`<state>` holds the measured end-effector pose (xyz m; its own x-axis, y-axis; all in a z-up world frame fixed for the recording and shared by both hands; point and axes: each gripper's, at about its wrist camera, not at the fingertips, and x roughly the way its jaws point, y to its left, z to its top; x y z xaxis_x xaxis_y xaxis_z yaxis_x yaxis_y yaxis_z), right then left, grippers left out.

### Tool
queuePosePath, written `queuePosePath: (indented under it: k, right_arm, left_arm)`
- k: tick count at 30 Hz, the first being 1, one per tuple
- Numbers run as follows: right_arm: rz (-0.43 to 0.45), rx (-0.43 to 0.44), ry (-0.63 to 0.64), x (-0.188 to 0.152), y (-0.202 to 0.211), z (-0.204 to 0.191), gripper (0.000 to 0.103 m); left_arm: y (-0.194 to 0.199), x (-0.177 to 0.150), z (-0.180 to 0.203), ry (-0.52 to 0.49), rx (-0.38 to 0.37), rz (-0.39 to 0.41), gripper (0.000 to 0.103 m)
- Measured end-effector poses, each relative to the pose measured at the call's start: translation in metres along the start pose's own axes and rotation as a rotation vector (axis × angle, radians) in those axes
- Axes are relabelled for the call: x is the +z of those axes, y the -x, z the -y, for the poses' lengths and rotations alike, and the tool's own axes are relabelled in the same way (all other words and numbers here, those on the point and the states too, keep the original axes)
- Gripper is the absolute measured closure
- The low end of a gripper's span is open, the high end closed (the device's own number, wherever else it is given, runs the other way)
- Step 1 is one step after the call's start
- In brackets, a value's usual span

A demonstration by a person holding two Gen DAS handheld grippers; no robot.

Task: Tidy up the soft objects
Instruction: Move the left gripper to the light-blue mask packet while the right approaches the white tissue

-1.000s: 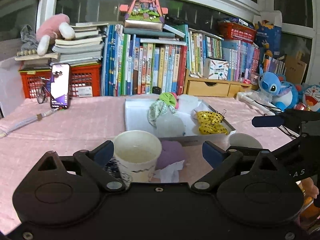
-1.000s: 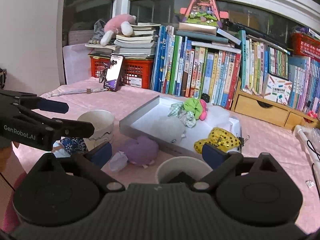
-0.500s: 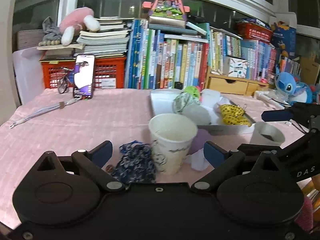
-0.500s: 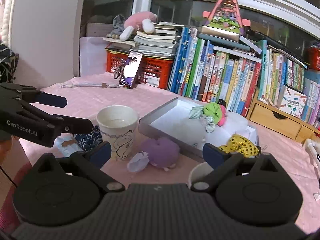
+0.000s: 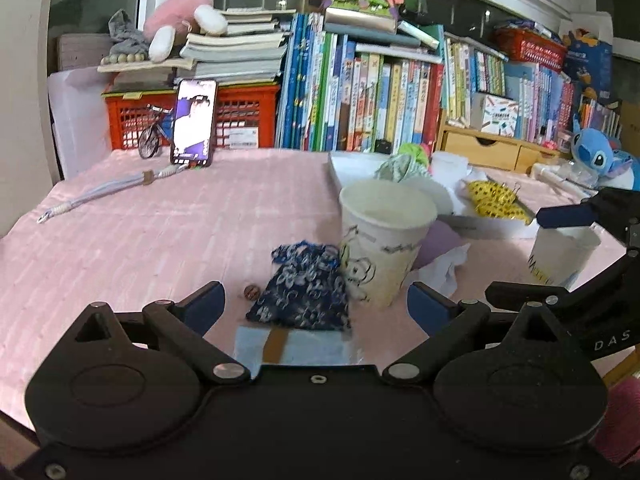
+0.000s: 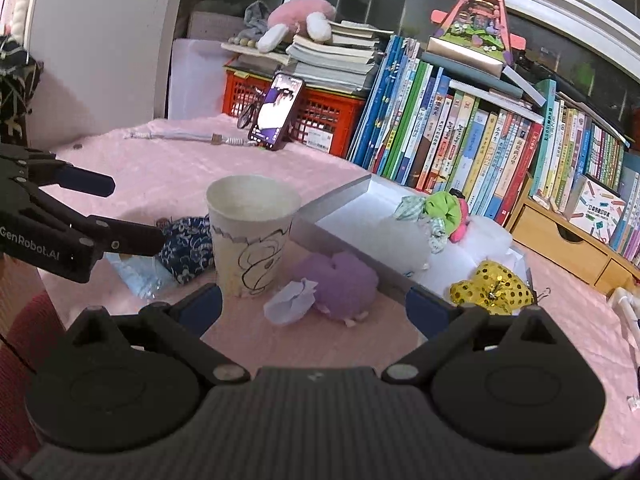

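Your table (image 5: 160, 232) is covered in a ribbed, quilted pink cloth. On it lies a dark blue drawstring pouch (image 5: 304, 290) of floral printed fabric, crumpled and soft, touching the left side of a tapered paper cup (image 5: 382, 244) with a line drawing on its wall. A flat pale-blue packet (image 5: 292, 350) lies under the near end of the pouch. Just behind the cup on its right sit a lilac plush lump (image 6: 340, 282) and a wad of crumpled white tissue (image 6: 290, 300). Beyond them a shallow white tray (image 6: 340, 204) with a grey rim holds a green and patterned fabric scrunchie (image 6: 434, 210) and a yellow bow with dark spots (image 6: 492, 288). A second paper cup (image 5: 564, 252) stands to the right.

Your left claw (image 5: 316, 306) is held low and level, spread wide and holding nothing, with the pouch lying between its blue-padded fingers. Your right claw (image 6: 314, 306) is likewise wide apart and empty, aimed at the tissue and plush lump, which lie between its fingers.
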<state>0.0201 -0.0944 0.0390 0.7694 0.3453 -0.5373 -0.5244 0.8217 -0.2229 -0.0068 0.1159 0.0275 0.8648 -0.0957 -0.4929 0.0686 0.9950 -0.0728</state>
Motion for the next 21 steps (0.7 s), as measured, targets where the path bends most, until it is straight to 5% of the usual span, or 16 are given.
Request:
queuePosePath:
  k: [21]
  right_arm:
    - [0.014,-0.081,0.110,-0.011,-0.029,-0.033,0.004]
  left_arm:
    - [-0.017,-0.033,-0.005,0.010,0.054,-0.079,0.005]
